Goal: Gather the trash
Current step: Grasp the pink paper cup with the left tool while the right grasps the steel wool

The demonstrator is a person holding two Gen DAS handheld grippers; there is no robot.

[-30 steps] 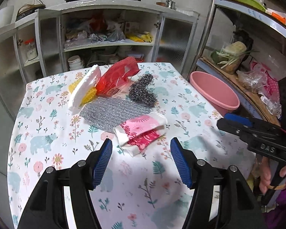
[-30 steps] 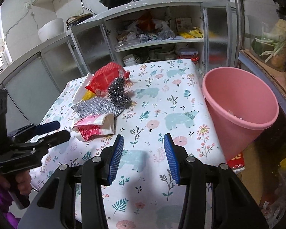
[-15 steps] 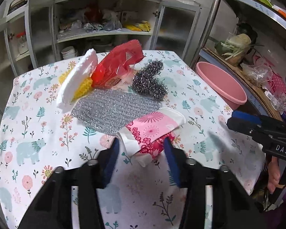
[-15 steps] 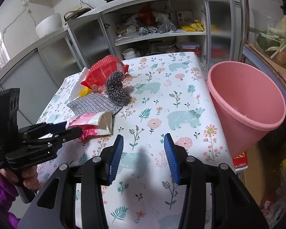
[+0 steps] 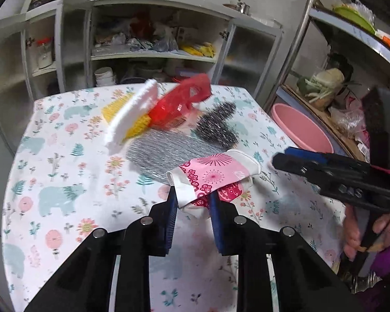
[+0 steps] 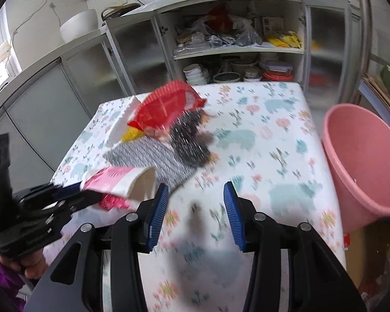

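A crushed pink-and-white paper cup (image 5: 213, 175) lies on the floral table, also seen in the right wrist view (image 6: 119, 182). My left gripper (image 5: 192, 202) has its blue pads closed on the cup's near end. Behind it lie a silver mesh cloth (image 5: 163, 149), a dark steel scourer (image 5: 217, 126), a red plastic wrapper (image 5: 182, 104) and a white and yellow sponge (image 5: 132, 114). My right gripper (image 6: 195, 208) is open and empty above the table, to the right of the cup. The pink trash bucket (image 6: 364, 161) stands off the table's right edge.
A grey cupboard (image 6: 234, 52) with bowls and bags stands behind the table. A metal rack with vegetables (image 5: 325, 83) is at the right, behind the bucket (image 5: 301, 130). The floral tablecloth (image 6: 273, 156) covers the whole table.
My left gripper moved forward and closed its fingers on the near end of the paper cup. My right gripper shifted slightly toward the table and stayed open.
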